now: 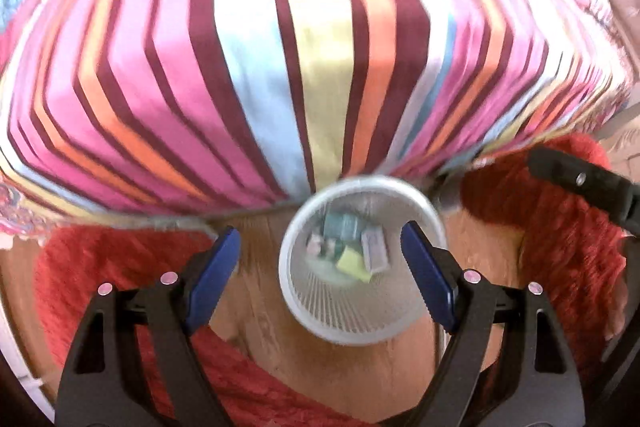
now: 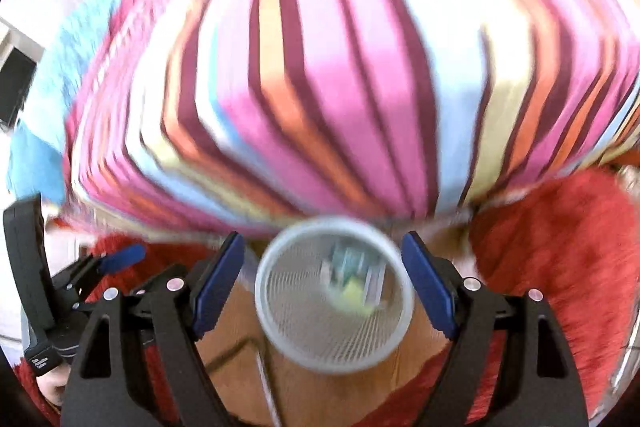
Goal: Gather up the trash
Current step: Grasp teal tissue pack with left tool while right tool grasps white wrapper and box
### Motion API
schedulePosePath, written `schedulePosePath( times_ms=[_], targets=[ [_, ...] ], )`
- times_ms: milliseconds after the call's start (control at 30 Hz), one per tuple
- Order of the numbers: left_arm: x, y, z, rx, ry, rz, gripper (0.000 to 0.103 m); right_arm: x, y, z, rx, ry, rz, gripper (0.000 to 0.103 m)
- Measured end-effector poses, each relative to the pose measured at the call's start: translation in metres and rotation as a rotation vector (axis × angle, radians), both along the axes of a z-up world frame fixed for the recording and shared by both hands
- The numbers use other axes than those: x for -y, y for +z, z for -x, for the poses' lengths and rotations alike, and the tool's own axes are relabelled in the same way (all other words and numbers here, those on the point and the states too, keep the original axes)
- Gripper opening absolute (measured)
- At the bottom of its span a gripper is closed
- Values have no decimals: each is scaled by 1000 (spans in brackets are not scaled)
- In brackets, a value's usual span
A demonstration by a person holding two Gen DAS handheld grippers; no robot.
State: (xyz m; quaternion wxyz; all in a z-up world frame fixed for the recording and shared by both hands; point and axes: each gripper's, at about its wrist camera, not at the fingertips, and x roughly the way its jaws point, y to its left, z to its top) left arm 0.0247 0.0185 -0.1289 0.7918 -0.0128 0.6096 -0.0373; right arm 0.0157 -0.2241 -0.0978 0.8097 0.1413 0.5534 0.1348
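A white mesh waste bin [image 1: 298,301] stands on the wooden floor beside the bed. It holds several pieces of trash [image 1: 352,247]: a teal box, a yellow scrap, a white carton. My left gripper [image 1: 320,263] is open and empty above the bin, its blue pads either side of the rim. In the right wrist view the same bin [image 2: 280,339] shows, blurred, with the trash [image 2: 352,275] inside. My right gripper [image 2: 322,275] is also open and empty above it. The left gripper [image 2: 120,257] shows at the left edge there.
A bed with a striped pink, maroon, orange and white cover [image 1: 280,47] fills the upper half of both views. A shaggy red rug [image 1: 560,227] lies around the bin on the wooden floor [image 1: 360,379]. A blue blanket [image 2: 52,99] lies at the bed's left end.
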Motion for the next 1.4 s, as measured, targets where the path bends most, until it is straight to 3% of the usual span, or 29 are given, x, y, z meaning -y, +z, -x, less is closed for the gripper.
schedulePosePath(
  times_ms=[167,500,700,967,1067,1400],
  targets=[
    [-2,39,-28,132,26,30,80,16,39,-22,179,-68,41,76],
    [10,72,-101,243,38,66,80,15,73,-75,334,-79,57,76],
    [11,66,-141,235,72,118,80,7,75,-101,365,-83,46,76],
    [17,63,-178,253,80,112,80,0,78,-136,368,-57,55,77],
    [18,62,-192,258,83,127,80,0,78,-149,358,-52,57,89],
    [20,55,-224,256,100,156,80,-4,72,-190,337,-27,101,95]
  ],
)
